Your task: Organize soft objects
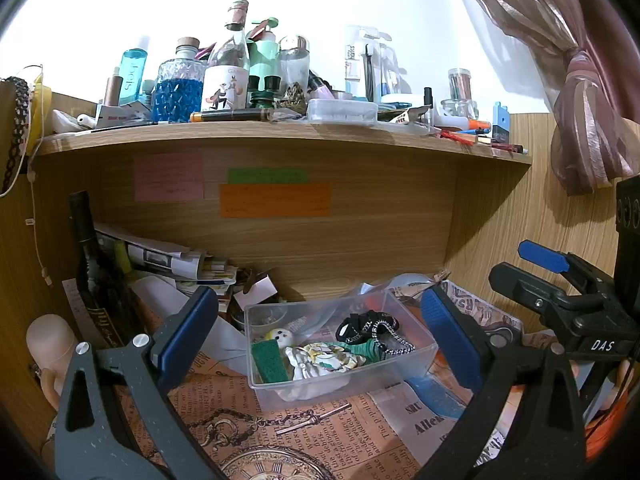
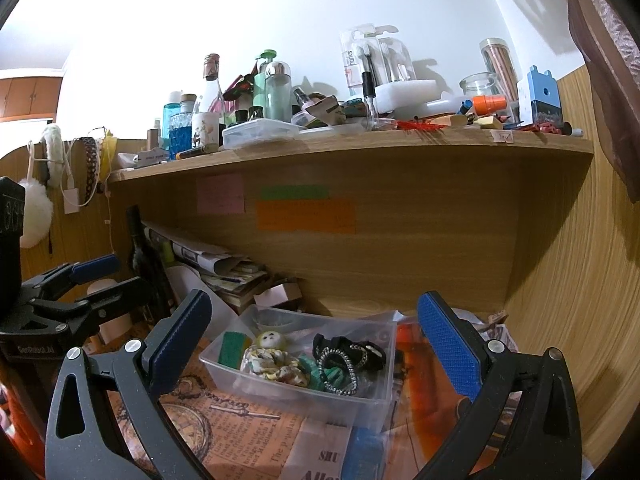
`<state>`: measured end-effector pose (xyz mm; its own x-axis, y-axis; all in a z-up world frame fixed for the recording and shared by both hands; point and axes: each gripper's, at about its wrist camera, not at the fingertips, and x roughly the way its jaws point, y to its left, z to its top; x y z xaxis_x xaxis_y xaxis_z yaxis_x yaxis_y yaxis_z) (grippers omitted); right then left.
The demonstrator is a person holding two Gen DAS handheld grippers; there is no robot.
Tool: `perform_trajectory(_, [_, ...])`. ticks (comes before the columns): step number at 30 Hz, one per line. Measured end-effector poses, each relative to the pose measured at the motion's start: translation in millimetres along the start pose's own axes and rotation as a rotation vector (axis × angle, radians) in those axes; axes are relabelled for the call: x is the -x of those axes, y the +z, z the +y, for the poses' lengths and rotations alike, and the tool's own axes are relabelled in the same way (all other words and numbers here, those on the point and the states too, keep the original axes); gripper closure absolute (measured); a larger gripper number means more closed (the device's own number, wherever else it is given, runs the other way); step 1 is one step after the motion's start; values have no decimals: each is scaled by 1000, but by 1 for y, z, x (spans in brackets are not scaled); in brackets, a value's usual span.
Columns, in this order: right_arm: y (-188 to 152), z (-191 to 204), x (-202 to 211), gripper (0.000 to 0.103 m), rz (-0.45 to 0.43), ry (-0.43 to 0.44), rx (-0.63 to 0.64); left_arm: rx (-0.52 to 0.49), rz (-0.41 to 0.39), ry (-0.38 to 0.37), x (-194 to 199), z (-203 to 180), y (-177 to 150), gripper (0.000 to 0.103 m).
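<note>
A clear plastic box sits on a newspaper-print mat under a wooden shelf. In it lie a green sponge, a small white doll head, a patterned scrunchie, a green hair tie and black bands. My left gripper is open and empty, in front of the box. My right gripper is open and empty, also facing the box. Each gripper shows at the edge of the other's view.
The upper shelf is crowded with bottles, jars and pens. A dark bottle and stacked papers stand at the left under it. Sticky notes are on the back panel. A pink curtain hangs at the right.
</note>
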<state>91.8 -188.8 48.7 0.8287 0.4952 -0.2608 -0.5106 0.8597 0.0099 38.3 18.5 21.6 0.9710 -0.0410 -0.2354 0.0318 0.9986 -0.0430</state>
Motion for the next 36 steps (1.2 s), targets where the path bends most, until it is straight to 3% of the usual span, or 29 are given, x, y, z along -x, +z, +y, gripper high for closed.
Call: perform_trajectory(36, [-3, 7, -5, 0, 19, -1, -2, 14, 23, -26, -5, 11, -5, 0])
